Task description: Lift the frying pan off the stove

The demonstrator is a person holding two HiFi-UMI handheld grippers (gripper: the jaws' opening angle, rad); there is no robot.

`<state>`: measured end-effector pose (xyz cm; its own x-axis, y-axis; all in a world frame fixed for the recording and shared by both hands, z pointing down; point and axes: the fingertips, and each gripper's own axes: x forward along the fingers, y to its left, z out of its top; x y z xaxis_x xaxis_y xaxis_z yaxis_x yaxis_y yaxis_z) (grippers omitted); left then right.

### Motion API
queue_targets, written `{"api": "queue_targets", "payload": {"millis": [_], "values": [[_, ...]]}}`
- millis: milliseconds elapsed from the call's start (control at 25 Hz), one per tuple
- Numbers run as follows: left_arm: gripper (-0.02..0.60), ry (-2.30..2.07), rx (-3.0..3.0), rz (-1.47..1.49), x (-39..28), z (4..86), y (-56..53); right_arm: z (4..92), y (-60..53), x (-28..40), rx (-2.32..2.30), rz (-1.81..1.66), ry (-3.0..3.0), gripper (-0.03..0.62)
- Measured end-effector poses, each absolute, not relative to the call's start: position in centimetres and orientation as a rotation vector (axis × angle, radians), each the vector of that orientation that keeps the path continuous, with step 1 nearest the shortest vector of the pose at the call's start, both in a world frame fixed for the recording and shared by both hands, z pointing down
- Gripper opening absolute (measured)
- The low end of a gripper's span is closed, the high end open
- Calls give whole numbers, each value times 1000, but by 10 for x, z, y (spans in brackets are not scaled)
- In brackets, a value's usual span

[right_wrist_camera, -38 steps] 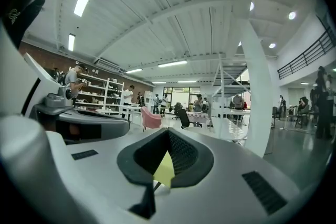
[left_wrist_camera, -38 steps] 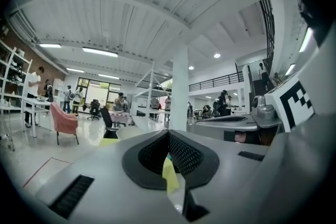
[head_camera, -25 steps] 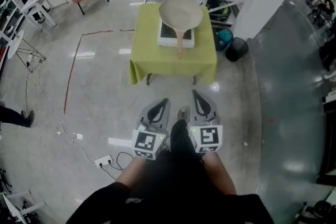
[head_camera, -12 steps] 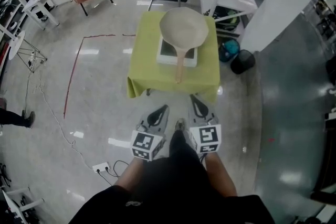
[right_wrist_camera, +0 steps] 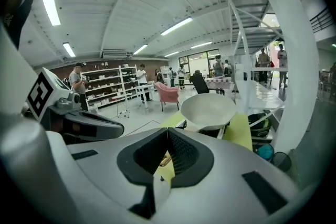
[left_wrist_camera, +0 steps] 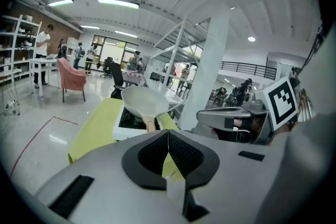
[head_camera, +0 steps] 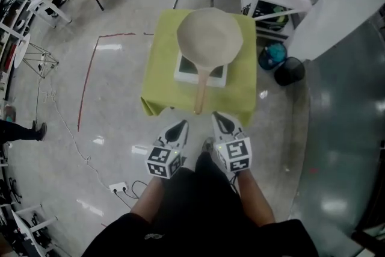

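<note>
Green-clothed surface (head_camera: pixel 243 93) stands just ahead, carrying a white stove (head_camera: pixel 182 73) with the frying pan (head_camera: pixel 209 39) on top, wooden handle (head_camera: pixel 199 93) pointing at the person. Pan looks empty. Left gripper (head_camera: pixel 178 127) and right gripper (head_camera: pixel 219 121) are both fully closed, holding nothing, just short of the surface. Reads as the approach step. Next: open 1 gripper and line it up on the handle.

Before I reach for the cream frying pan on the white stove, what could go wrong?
Both the left gripper and the right gripper are shut; closed jaws could push the long wooden handle instead of gripping it. The cream frying pan overhangs the white stove, so a nudge might slide it off.
</note>
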<state>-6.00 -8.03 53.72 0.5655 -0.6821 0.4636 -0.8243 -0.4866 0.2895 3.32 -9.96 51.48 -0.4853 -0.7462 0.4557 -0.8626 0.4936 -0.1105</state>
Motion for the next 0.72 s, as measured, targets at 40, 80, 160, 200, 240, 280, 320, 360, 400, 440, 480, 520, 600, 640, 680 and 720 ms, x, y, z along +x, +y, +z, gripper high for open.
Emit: {"api": "queue_targets", "payload": {"millis": [40, 80, 160, 200, 240, 280, 320, 360, 400, 440, 480, 520, 600, 640, 680, 720], "values": [[44, -1214, 2312, 403, -57, 541, -87, 520, -108, 36, 1332, 481, -2395, 15], [44, -1216, 2306, 410, -56, 545, -92, 525, -116, 39, 1328, 495, -2393, 15], [44, -1214, 2281, 423, -56, 555, -96, 533, -125, 42, 1338, 518, -2386, 15], [44, -1211, 2262, 428, -57, 559, -95, 536, -127, 43, 1344, 527, -2384, 15], [44, -1208, 2243, 430, -57, 562, -94, 537, -130, 45, 1347, 531, -2385, 15], [44, -1205, 2227, 428, -55, 562, -96, 538, -134, 48, 1350, 530, -2387, 15], [44, -1203, 2215, 424, -54, 562, -99, 540, -140, 50, 1356, 527, -2389, 15], [44, -1199, 2208, 422, -53, 564, -102, 542, -146, 51, 1365, 529, -2389, 15], [44, -1195, 2202, 421, -54, 568, -105, 545, -150, 51, 1374, 533, -2386, 15], [44, -1191, 2194, 422, -56, 574, -106, 549, -152, 50, 1379, 537, -2384, 15], [44, -1187, 2183, 422, -58, 580, -108, 553, -152, 48, 1378, 539, -2382, 15], [44, -1185, 2171, 422, -59, 586, -109, 557, -151, 47, 1370, 540, -2380, 15], [44, -1183, 2155, 432, -59, 595, -116, 561, -151, 47, 1354, 541, -2375, 15], [44, -1178, 2152, 437, -57, 599, -122, 561, -153, 49, 1352, 541, -2371, 15], [44, -1166, 2150, 438, -54, 603, -128, 561, -155, 52, 1355, 542, -2365, 15], [44, -1147, 2143, 432, -51, 608, -134, 561, -157, 55, 1358, 544, -2357, 15]]}}
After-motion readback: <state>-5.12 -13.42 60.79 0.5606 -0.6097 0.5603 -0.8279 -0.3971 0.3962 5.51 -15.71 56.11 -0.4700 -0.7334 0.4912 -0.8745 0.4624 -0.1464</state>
